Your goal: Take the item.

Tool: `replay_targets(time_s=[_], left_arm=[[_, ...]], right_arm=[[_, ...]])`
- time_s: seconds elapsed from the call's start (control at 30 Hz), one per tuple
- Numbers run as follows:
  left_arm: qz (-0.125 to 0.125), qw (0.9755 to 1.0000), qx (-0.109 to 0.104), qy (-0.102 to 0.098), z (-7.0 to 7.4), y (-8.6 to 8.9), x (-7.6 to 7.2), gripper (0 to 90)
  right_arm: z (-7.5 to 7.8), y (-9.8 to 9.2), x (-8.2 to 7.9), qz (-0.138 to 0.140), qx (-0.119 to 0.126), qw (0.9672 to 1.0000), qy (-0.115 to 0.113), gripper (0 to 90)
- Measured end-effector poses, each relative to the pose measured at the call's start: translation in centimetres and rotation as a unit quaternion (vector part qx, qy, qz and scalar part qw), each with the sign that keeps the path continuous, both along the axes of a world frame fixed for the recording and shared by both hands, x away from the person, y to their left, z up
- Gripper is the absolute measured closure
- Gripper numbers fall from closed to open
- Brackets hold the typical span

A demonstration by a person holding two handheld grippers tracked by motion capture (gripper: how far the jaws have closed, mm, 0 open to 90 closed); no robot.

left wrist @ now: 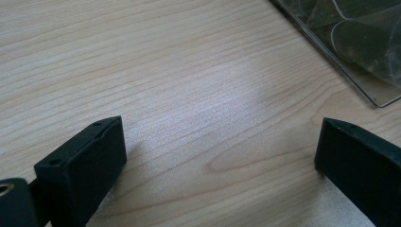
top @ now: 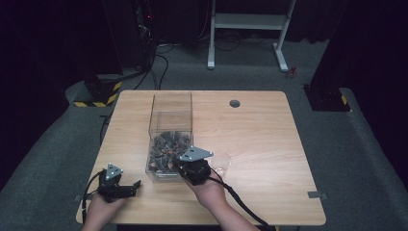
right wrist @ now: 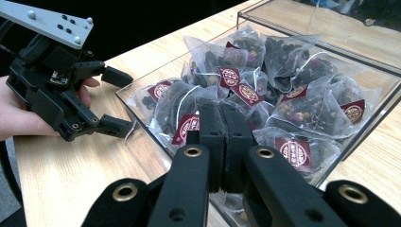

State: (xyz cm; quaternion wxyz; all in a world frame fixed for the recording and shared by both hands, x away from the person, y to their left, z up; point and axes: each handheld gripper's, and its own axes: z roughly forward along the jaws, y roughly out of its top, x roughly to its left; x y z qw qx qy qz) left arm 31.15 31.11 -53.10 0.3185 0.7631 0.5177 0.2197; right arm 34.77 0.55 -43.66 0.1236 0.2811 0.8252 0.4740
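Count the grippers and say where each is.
2. The left gripper is at the table's near left edge, fingers open. The right gripper is at the near end of the clear box, fingers shut over the tea bags.

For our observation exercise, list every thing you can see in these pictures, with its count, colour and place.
Table: one, light wood, centre of the room.
Clear box: one, transparent, on the table's left half.
Tea bags: many, see-through with dark leaves and red tags, heaped in the clear box.
Clear cup: one, transparent, right of the box.
White frame: one, on the floor behind the table.
Left gripper: one, black, jaws open, at the near left edge.
Right gripper: one, black, jaws shut, above the tea bags at the box's near end.
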Motion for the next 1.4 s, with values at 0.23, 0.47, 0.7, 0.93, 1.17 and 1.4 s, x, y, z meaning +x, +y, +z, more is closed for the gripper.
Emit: replay_targets(time_s=[0.23, 0.47, 0.7, 0.93, 1.17, 1.4], left_arm=[[0.002, 1.0, -0.003, 0.001, 0.0, -0.1, 0.0, 3.0], [0.002, 1.0, -0.003, 0.001, 0.0, 0.0, 0.0, 3.1], [0.001, 1.0, -0.002, 0.001, 0.0, 0.0, 0.0, 3.0], [0.001, 1.0, -0.002, 0.001, 0.0, 0.0, 0.0, 3.1], [0.001, 1.0, -0.002, 0.001, 0.0, 0.0, 0.0, 3.1], [0.001, 1.0, -0.002, 0.001, 0.0, 0.0, 0.0, 3.0]], right_arm=[[0.2, 0.0, -0.1, 0.007, 0.004, 0.9999, -0.007, 89.7], [0.4, -0.2, -0.2, 0.005, 0.009, 0.9998, -0.016, 89.9], [0.8, -0.3, -0.3, -0.001, 0.017, 0.9996, -0.024, 89.8], [1.1, -0.5, -0.3, -0.001, 0.021, 0.9994, -0.028, 89.9], [1.4, -0.7, -0.2, -0.004, 0.026, 0.9992, -0.031, 89.9], [1.9, -0.9, -0.2, -0.005, 0.031, 0.9989, -0.034, 89.9]])
